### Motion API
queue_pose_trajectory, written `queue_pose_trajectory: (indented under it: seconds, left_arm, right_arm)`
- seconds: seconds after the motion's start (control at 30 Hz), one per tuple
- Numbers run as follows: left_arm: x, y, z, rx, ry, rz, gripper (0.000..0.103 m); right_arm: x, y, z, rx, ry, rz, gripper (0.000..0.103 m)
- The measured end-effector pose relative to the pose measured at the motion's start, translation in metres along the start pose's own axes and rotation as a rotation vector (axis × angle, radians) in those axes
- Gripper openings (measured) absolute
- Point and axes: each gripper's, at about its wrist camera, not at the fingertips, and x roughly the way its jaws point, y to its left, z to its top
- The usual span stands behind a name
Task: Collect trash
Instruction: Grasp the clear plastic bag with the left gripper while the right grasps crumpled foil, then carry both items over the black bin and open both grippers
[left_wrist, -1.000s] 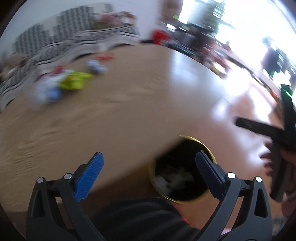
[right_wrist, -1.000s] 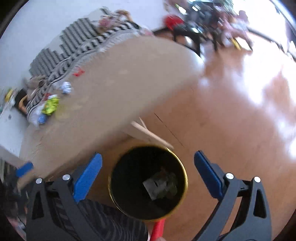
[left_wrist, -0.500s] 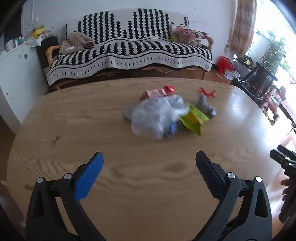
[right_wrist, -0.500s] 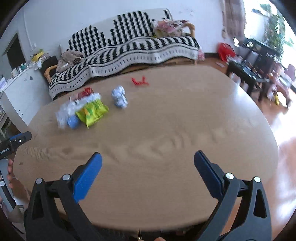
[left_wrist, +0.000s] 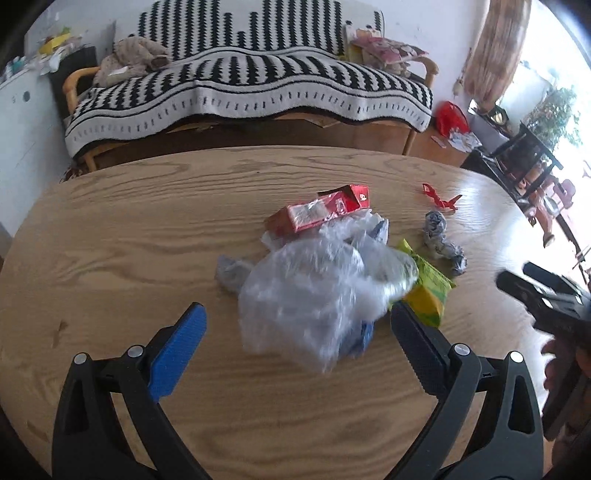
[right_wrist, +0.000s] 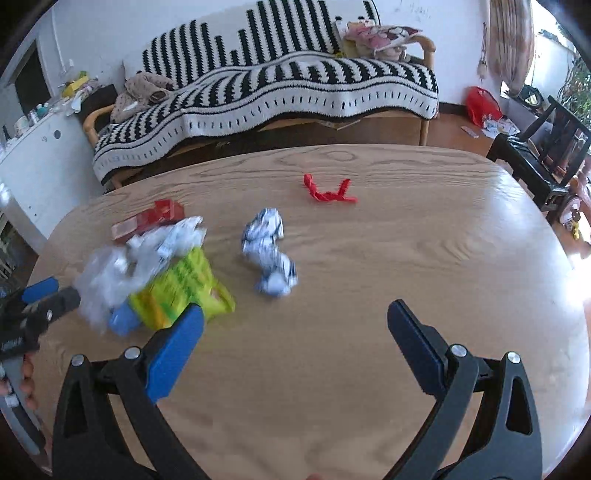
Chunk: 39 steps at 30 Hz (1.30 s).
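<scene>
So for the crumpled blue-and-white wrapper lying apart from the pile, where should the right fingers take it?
Probably across the narrow waist of the crumpled wrapper, coming from above. It lies as two lumps joined by a thinner middle, clear of the green packet, so the open right gripper can likely straddle it.

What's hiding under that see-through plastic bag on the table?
A blue thing pokes out under the clear plastic bag, and a yellow-green packet is tucked under its edge. The bag is blurry, so anything else beneath is hidden.
</scene>
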Motion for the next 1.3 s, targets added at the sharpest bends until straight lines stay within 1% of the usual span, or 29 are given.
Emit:
queue_pose_trajectory:
  seconds: [0.13, 0.2, 0.27, 0.3, 0.33, 0.37, 0.4, 0.43, 0.47, 0.5, 0.53, 0.57, 0.6, 0.77, 1.0, 1.13, 1.23, 1.3]
  left_arm:
    - [0.022, -0.006, 0.011, 0.049, 0.025, -0.006, 0.097]
    - [0.031, -0.005, 0.014, 0.051, 0.038, -0.027, 0.097]
    - [0.038, -0.003, 0.016, 0.05, 0.044, -0.067, 0.097]
    - [0.04, -0.003, 0.017, 0.063, 0.034, -0.073, 0.096]
    - [0.04, -0.002, 0.018, 0.079, 0.026, -0.078, 0.093]
    - [0.042, -0.001, 0.018, 0.092, 0.023, -0.088, 0.074]
    - [0.044, -0.001, 0.018, 0.103, 0.035, -0.111, 0.039]
    - [0.045, -0.001, 0.018, 0.102, 0.047, -0.113, 0.029]
    - [0.045, -0.002, 0.018, 0.108, 0.044, -0.101, 0.02]
    - [0.042, -0.005, 0.019, 0.125, 0.032, -0.09, 0.016]
    - [0.039, -0.007, 0.02, 0.136, 0.022, -0.086, 0.014]
    - [0.036, -0.008, 0.022, 0.139, 0.014, -0.081, 0.01]
    - [0.033, -0.009, 0.022, 0.141, 0.012, -0.081, 0.008]
    - [0.018, -0.006, 0.025, 0.123, -0.01, -0.088, 0.005]
    - [-0.032, -0.007, 0.032, 0.11, -0.1, -0.088, 0.004]
    - [-0.06, -0.019, 0.028, 0.123, -0.122, -0.102, 0.004]
    - [-0.08, -0.034, 0.021, 0.139, -0.127, -0.14, 0.004]
    - [-0.094, -0.051, 0.014, 0.169, -0.132, -0.167, 0.004]
  right_arm:
    - [0.039, 0.01, 0.024, -0.024, 0.032, -0.062, 0.096]
    - [0.056, 0.014, 0.03, -0.037, 0.058, -0.062, 0.096]
    - [0.074, 0.018, 0.032, -0.054, 0.086, -0.059, 0.096]
    - [0.079, 0.019, 0.032, -0.057, 0.095, -0.051, 0.093]
    - [0.085, 0.02, 0.032, -0.058, 0.105, -0.037, 0.087]
    - [0.086, 0.022, 0.031, -0.077, 0.092, -0.047, 0.071]
    - [0.086, 0.026, 0.031, -0.105, 0.081, -0.058, 0.045]
    - [0.085, 0.027, 0.031, -0.111, 0.077, -0.061, 0.029]
    - [0.084, 0.026, 0.031, -0.088, 0.081, -0.029, 0.029]
    - [0.083, 0.024, 0.031, -0.077, 0.082, -0.02, 0.028]
    - [0.081, 0.024, 0.031, -0.082, 0.072, -0.03, 0.028]
    - [0.077, 0.025, 0.032, -0.095, 0.054, -0.045, 0.028]
    - [0.073, 0.025, 0.032, -0.098, 0.045, -0.047, 0.028]
    - [0.051, 0.023, 0.037, -0.094, 0.006, -0.042, 0.028]
    - [0.003, 0.017, 0.032, -0.095, -0.054, -0.054, 0.028]
    - [-0.032, 0.008, 0.025, -0.077, -0.088, -0.057, 0.028]
    - [-0.061, -0.002, 0.018, -0.067, -0.118, -0.051, 0.028]
    - [-0.087, -0.014, 0.01, -0.056, -0.143, -0.059, 0.028]
